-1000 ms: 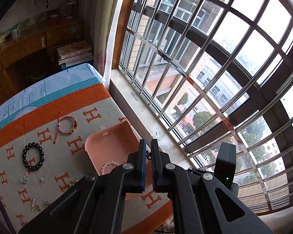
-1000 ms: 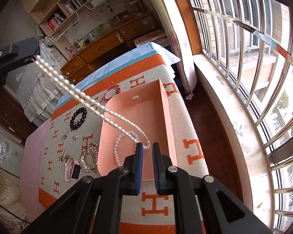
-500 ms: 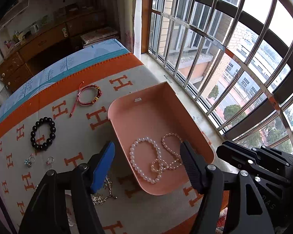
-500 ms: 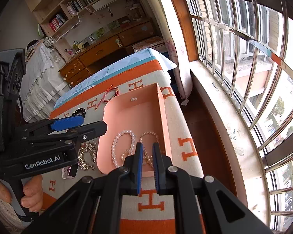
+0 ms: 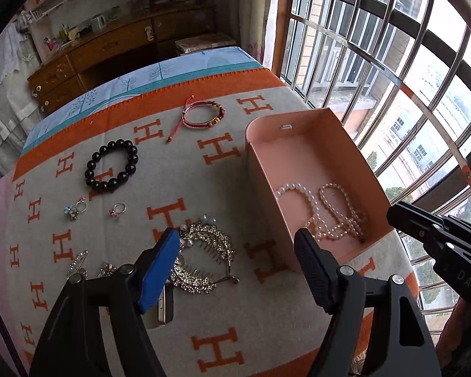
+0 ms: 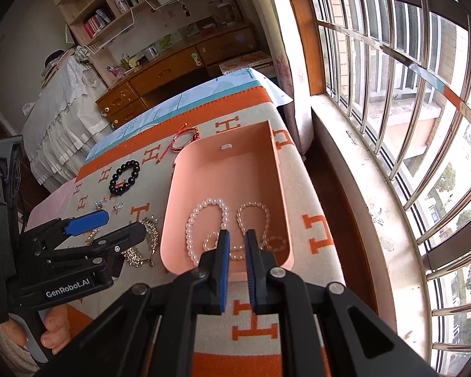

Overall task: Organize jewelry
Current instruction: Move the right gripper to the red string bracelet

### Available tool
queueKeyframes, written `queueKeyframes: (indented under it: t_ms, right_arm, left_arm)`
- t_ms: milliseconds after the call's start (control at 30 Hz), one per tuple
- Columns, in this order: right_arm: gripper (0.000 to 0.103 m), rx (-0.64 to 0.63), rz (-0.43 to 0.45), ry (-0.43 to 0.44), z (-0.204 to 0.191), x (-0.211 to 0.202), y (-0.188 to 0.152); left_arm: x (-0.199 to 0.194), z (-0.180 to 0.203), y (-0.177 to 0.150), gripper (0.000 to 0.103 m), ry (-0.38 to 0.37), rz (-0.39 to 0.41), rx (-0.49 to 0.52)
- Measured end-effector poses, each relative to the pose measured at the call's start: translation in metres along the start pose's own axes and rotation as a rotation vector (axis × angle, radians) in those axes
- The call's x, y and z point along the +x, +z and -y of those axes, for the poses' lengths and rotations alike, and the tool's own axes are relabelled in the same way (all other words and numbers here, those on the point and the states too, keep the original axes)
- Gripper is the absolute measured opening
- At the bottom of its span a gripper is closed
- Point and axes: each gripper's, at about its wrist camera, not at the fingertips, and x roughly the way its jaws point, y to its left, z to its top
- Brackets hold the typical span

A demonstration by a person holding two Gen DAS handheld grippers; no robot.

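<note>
A pink box (image 5: 304, 154) (image 6: 229, 169) stands on the orange-and-beige blanket (image 5: 179, 188). In it lie a white pearl loop (image 5: 293, 188) (image 6: 204, 207) and a cream pearl necklace (image 5: 342, 216) (image 6: 260, 210). My left gripper (image 5: 237, 235) (image 6: 122, 221) is open and holds nothing; it hangs over the gold hair comb (image 5: 204, 245), left of the box. My right gripper (image 6: 237, 235) is shut above the box's near end, nothing between its fingers. A black bead bracelet (image 5: 111, 166) (image 6: 124, 177), a red cord bracelet (image 5: 204, 114) and two rings (image 5: 119, 209) lie on the blanket.
A barred window (image 6: 408, 125) and its sill run along the right. A wooden dresser (image 5: 110, 47) stands beyond the bed's far end. Gold pins (image 5: 78, 264) and a small watch (image 5: 165, 308) lie near the left fingers. A hand (image 6: 53, 330) holds the left gripper.
My left gripper opened and let go of the pearl necklace, which now lies in the box. It then sank toward the blanket left of the box. The right gripper stayed put.
</note>
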Motion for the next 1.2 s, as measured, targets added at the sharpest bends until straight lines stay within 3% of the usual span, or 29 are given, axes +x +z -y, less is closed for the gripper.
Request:
queueKeyframes:
  t_ms: [267, 400, 633, 900, 1067, 1200]
  right_arm:
    - [0.010, -0.032, -0.017, 0.005, -0.015, 0.008, -0.001]
    - [0.010, -0.059, -0.027, 0.001, -0.026, 0.012, 0.002]
    - [0.010, -0.148, -0.030, 0.025, -0.060, 0.017, 0.028]
    - [0.010, -0.231, -0.092, 0.077, -0.093, 0.037, 0.060]
    - [0.035, -0.287, -0.119, 0.078, -0.111, 0.060, 0.082]
    - [0.035, -0.303, -0.177, 0.082, -0.120, 0.087, 0.107]
  left_arm:
    - [-0.017, -0.048, -0.019, 0.074, 0.094, 0.041, -0.057]
    - [-0.027, -0.080, -0.024, 0.080, 0.151, 0.051, -0.114]
    - [-0.053, -0.138, -0.011, 0.081, 0.258, 0.103, -0.204]
    - [-0.071, -0.194, -0.003, 0.083, 0.295, 0.132, -0.321]
    - [-0.065, -0.206, -0.002, 0.083, 0.288, 0.125, -0.346]
    - [-0.056, -0.207, -0.001, 0.083, 0.275, 0.111, -0.343]
